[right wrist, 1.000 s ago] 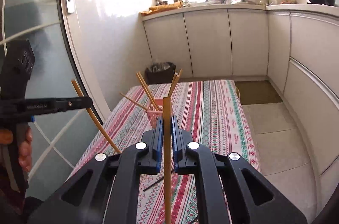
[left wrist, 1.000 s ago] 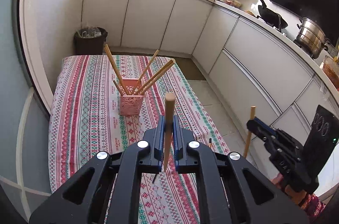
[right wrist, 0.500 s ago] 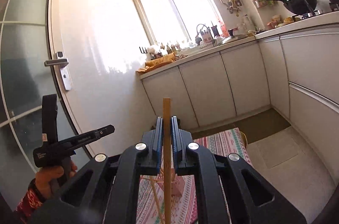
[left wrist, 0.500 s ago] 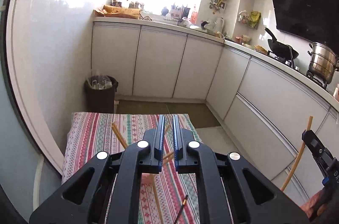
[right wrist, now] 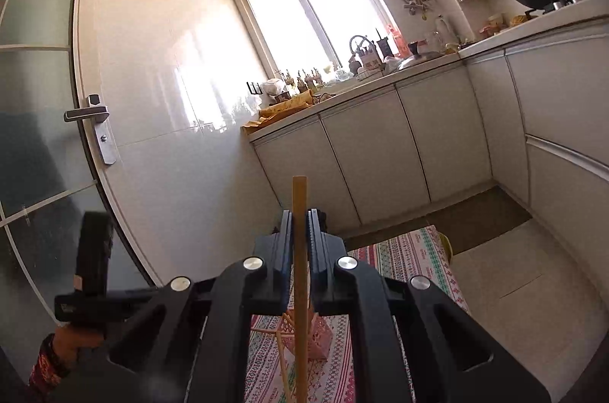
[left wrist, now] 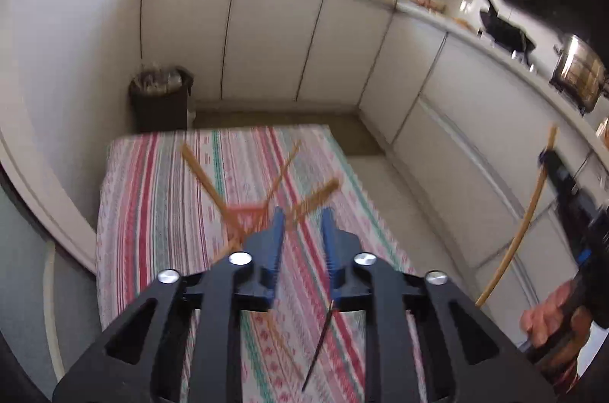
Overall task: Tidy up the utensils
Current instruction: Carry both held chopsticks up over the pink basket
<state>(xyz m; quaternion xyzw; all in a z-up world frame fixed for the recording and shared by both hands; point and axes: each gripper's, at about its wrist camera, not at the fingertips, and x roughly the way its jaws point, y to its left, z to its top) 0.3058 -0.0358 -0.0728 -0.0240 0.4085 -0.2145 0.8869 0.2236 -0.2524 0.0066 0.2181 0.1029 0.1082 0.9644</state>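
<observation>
- 2 grippers: left [left wrist: 301, 231], right [right wrist: 300, 224]
- 1 pink holder [right wrist: 316, 332]
- about 5 chopsticks in holder [left wrist: 201, 174], blurred
- 1 chopstick held [right wrist: 300, 250]
- 2 loose sticks on cloth [left wrist: 319, 349]
- 1 bin [left wrist: 160, 98]

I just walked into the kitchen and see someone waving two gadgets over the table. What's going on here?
A person is sorting chopsticks into a pink holder on the striped tablecloth. The right tongs are shut on one chopstick, held upright above the holder. The left tongs are open with nothing between them. Several chopsticks already lean in the holder, and two thin sticks, one light and one dark, lie loose on the cloth below the left tongs.
</observation>
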